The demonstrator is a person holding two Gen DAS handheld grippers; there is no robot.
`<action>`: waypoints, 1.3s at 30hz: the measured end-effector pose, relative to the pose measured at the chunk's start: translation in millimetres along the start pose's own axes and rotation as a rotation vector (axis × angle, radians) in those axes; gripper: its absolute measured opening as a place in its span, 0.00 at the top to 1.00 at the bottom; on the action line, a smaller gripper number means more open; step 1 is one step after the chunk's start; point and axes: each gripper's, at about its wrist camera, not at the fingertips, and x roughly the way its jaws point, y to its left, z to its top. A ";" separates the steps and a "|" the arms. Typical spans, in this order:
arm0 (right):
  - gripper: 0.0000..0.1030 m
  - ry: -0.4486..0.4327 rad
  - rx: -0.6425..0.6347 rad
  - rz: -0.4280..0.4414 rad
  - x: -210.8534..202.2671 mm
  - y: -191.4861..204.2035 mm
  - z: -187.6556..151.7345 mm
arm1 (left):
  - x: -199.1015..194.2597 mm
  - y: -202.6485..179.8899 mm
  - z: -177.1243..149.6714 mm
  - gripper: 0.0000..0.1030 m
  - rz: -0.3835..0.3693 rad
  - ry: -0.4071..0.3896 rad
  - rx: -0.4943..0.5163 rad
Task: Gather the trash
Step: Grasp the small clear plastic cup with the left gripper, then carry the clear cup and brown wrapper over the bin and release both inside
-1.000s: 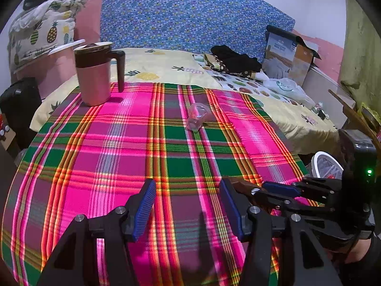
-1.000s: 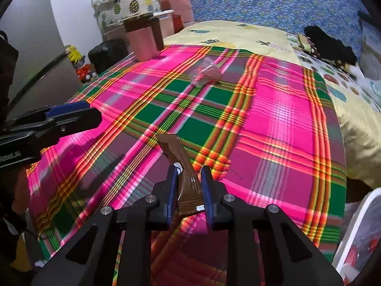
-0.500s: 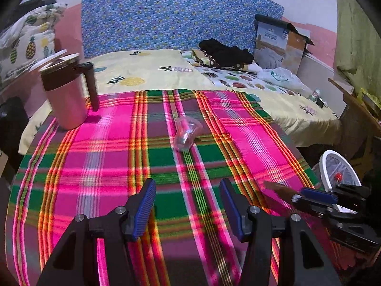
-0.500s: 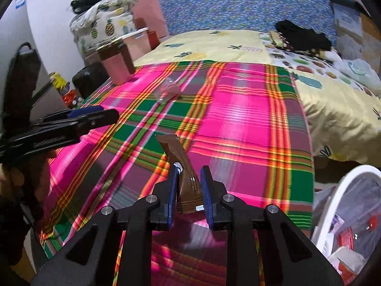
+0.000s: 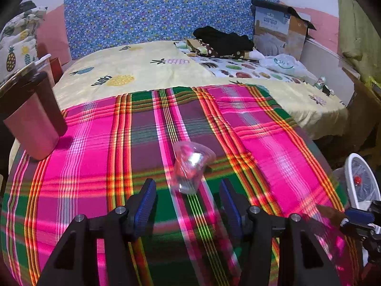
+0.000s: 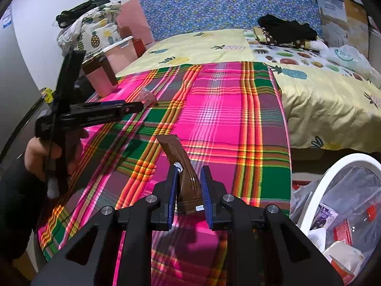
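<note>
Cup and mug on the plaid cloth

The plastic cup [image 5: 190, 166] lies mid-cloth [image 5: 95, 166]; the mug [image 5: 33, 119] stands far left; the bin [image 6: 345, 190] sits beyond the right edge.

My left gripper [image 5: 188, 205] shows matte black angular arms with triangular cut-outs, silver screws at the pivots, and ribbed blue pads [image 5: 146, 201] lining the fingers. Right gripper [image 6: 189, 190], same build: black frame, silver screws, blue pads. From the right wrist I see the left unit side-on, faint lettering along its black finger, a thin black cable trailing off, and a dark sleeve [image 6: 14, 214] behind my hand [image 6: 42, 155].
</note>
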 end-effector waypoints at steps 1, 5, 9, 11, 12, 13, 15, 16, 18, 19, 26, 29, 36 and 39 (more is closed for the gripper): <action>0.80 0.000 0.004 0.000 1.0 -1.3 0.0 | 6.0 0.6 2.2 0.46 0.003 0.007 0.003; 0.80 0.001 0.029 0.004 2.6 -8.8 -0.5 | 18.8 -0.3 5.8 0.58 0.002 0.025 0.009; 0.80 -0.010 0.038 -0.004 -0.7 -10.5 -0.3 | 18.8 -5.1 5.0 0.71 0.003 0.031 0.022; 0.80 -0.018 0.037 -0.008 -4.0 -8.8 -0.3 | 14.7 -6.5 4.3 0.72 0.005 0.025 0.020; 0.80 -0.022 0.037 -0.010 -5.2 -9.1 -0.4 | 11.0 -8.4 3.4 0.72 0.009 0.020 0.020; 0.80 -0.026 0.036 -0.011 -7.0 -8.7 -0.5 | 6.7 -10.0 1.7 0.72 0.008 0.015 0.019; 0.80 -0.036 0.035 -0.012 -12.3 -8.2 -1.0 | -3.5 -14.0 -2.5 0.72 0.004 0.008 0.012; 0.80 -0.040 0.034 -0.015 -14.8 -7.6 -1.2 | -10.0 -16.8 -5.2 0.72 0.005 0.005 0.009; 0.80 -0.051 0.034 -0.019 -20.1 -7.7 -1.5 | -21.6 -22.0 -9.7 0.72 0.001 -0.004 0.006; 0.80 -0.056 0.034 -0.021 -23.7 -7.7 -2.1 | -30.0 -25.9 -13.4 0.72 -0.003 -0.009 0.005; 0.80 -0.087 0.046 -0.040 -46.4 -10.6 -11.4 | -75.2 -53.2 -33.3 0.72 -0.032 -0.036 -0.006; 0.80 -0.097 0.052 -0.051 -56.7 -13.3 -16.6 | -92.4 -67.0 -43.7 0.72 -0.053 -0.046 -0.008; 0.80 -0.125 0.062 -0.075 -78.0 -14.4 -26.1 | -123.7 -98.9 -62.3 0.72 -0.096 -0.068 -0.006; 0.80 -0.136 0.067 -0.081 -85.0 -16.1 -30.0 | -136.4 -112.3 -69.2 0.72 -0.117 -0.078 -0.005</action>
